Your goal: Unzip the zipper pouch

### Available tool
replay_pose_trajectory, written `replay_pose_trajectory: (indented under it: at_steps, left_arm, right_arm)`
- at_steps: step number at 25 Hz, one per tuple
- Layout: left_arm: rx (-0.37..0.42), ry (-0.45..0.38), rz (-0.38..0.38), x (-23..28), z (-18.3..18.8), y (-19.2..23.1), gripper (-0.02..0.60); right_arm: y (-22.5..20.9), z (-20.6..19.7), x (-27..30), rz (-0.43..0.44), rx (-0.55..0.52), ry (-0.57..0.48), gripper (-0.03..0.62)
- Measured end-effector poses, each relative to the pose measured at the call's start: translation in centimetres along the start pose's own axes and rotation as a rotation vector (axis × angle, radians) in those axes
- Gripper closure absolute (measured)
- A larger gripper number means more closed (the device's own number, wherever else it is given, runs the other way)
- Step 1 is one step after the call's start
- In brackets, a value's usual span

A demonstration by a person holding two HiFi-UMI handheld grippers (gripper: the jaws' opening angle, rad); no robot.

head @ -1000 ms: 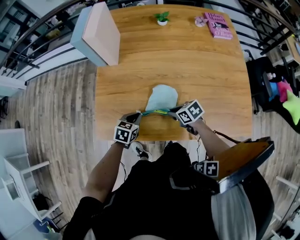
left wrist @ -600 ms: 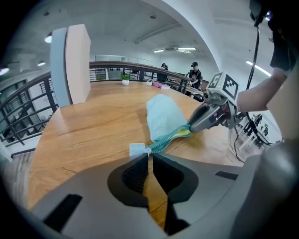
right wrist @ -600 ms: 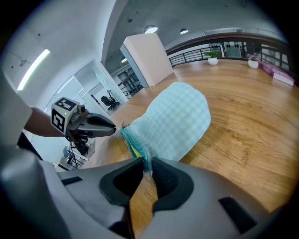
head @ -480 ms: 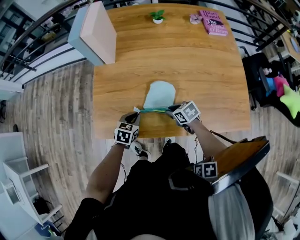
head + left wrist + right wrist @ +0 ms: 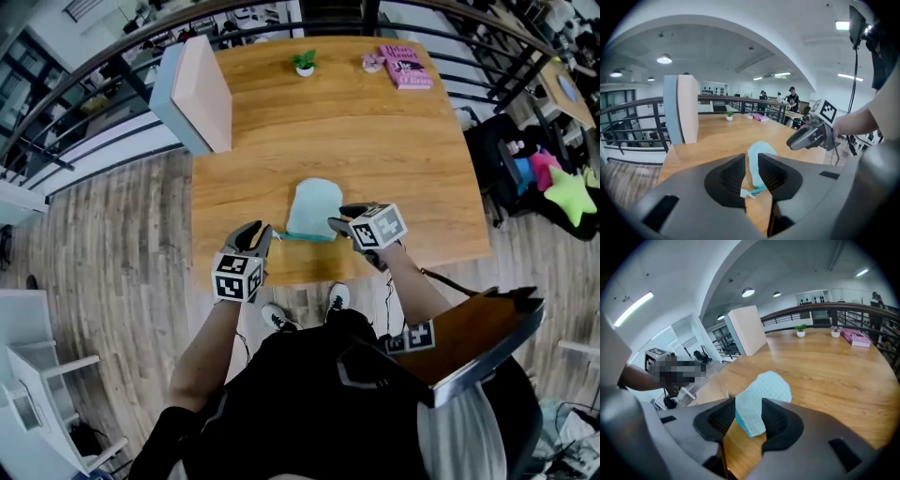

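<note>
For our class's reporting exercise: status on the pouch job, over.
Left tongs, right tongs: just been opening, nothing gripped. Zipper pouch flat on table near front edge, free. Box, plant, book far back, not in the way.

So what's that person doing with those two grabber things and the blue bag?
A person holds a gripper in each hand above a wooden table. A light blue zipper pouch lies flat near the table's front edge. The left gripper and the right gripper hover by its near end, one on each side. Their jaws have just been opening, and neither grips the pouch. Whether the zipper is open I cannot tell.
</note>
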State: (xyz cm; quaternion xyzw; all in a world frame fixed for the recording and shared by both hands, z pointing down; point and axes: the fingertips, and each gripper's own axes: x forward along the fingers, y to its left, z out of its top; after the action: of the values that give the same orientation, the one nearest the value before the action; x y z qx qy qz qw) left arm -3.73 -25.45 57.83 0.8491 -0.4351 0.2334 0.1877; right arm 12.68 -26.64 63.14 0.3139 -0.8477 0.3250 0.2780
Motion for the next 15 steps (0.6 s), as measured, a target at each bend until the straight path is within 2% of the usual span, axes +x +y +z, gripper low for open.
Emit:
replay_pose_trajectory:
  at_steps: [5, 8, 11, 12, 15]
  left_arm:
    - [-0.103, -0.179, 0.022, -4.4, 5.7, 2.0, 0.486]
    - [-0.082, -0.27, 0.066, -8.0, 9.1, 3.2, 0.486]
    - [-0.056, -0.344, 0.078, -11.6, 11.8, 4.1, 0.49]
    - [-0.054, -0.366, 0.085, -12.8, 12.6, 4.5, 0.525]
    - [-0.072, -0.416, 0.132, -15.3, 15.0, 5.8, 0.545]
  right_arm:
    - [1.8, 7.5, -5.6, -0.023, -0.012, -0.192, 0.41]
    - [3.9, 11.9, -9.2, -0.017, -0.03, -0.299, 0.422]
    - [6.2, 14.9, -12.1, -0.008, -0.082, -0.361, 0.439]
    - [6.8, 15.6, -13.0, -0.015, -0.096, -0.378, 0.446]
    - [7.8, 17.5, -15.6, -0.033, -0.091, -0.45, 0.477]
